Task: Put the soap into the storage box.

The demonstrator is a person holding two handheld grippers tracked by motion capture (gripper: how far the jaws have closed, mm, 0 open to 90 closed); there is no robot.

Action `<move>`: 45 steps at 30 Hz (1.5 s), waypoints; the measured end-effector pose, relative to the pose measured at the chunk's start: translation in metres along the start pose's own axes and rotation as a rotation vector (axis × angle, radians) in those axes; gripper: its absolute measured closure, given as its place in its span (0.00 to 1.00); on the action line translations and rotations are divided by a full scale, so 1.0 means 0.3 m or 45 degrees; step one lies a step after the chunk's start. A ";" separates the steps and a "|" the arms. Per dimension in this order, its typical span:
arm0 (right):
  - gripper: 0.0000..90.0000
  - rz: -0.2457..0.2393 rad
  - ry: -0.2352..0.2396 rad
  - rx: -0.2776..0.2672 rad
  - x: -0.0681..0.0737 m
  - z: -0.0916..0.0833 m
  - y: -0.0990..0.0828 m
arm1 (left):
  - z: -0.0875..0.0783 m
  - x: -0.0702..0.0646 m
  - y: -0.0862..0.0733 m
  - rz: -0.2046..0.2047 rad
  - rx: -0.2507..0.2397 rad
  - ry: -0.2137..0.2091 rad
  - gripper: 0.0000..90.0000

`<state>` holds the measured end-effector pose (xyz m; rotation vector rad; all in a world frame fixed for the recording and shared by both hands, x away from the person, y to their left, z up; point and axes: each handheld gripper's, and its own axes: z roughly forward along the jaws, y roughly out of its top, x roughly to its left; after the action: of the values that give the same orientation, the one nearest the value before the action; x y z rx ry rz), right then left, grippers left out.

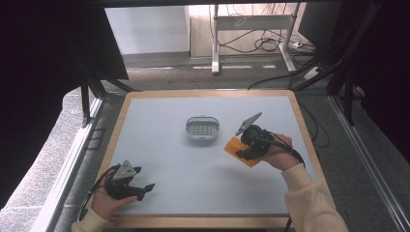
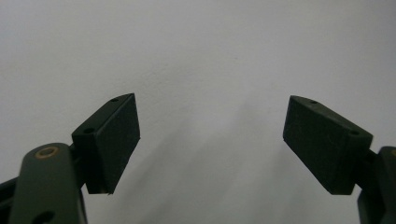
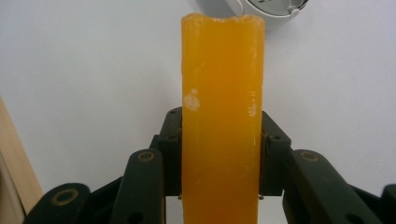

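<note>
The right gripper [image 1: 243, 153] pinches an orange bar [image 1: 235, 148] between its two black jaws. In the right gripper view the bar [image 3: 223, 116] stands up between the pads, which press on its two long sides near its lower part, and its top edge is slightly ragged. A small pale spot marks its left edge just above the jaws.

From the high view the bar sits just to the right of the white oval dish [image 1: 202, 127] and a little nearer the person, close to the dish but apart from it. The pictures do not settle whether it is lifted clear of the grey table [image 1: 193, 179] or rests on it. In the right gripper view a piece of the dish's rim [image 3: 268, 8] shows just beyond the bar's top end.

The left gripper [image 1: 142, 181] is well to the left of the dish, near the table's front edge, held low over the surface. Its jaws are spread wide with nothing between them, and its own view [image 2: 212, 140] looks onto bare grey surface.
</note>
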<state>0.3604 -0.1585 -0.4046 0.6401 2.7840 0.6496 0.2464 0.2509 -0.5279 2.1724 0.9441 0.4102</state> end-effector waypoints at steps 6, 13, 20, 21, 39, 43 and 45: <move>0.68 -0.018 0.014 -0.019 -0.024 -0.001 0.016 | 0.005 -0.003 -0.001 0.003 0.012 0.000 0.21; 0.68 -0.036 0.030 -0.033 -0.046 0.005 0.042 | 0.006 -0.004 -0.002 -0.009 0.008 0.005 0.21; 0.68 -0.054 0.041 -0.035 -0.067 0.013 0.075 | 0.009 -0.005 -0.002 -0.016 0.005 0.004 0.21; 0.68 -0.062 0.060 -0.029 -0.071 0.016 0.085 | 0.009 -0.005 -0.003 -0.016 0.005 0.003 0.21; 0.68 -0.117 0.099 -0.020 -0.101 0.065 0.207 | 0.005 -0.001 -0.003 -0.019 -0.001 0.004 0.21; 0.68 -0.149 0.107 -0.021 -0.104 0.073 0.225 | 0.004 -0.003 -0.001 -0.016 -0.007 0.001 0.21; 0.68 -0.167 0.117 -0.029 -0.106 0.078 0.238 | 0.002 -0.002 -0.001 -0.015 -0.008 0.003 0.21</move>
<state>0.4214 -0.1068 -0.3890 0.4290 2.8681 0.6994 0.2462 0.2503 -0.5286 2.1597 0.9555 0.4096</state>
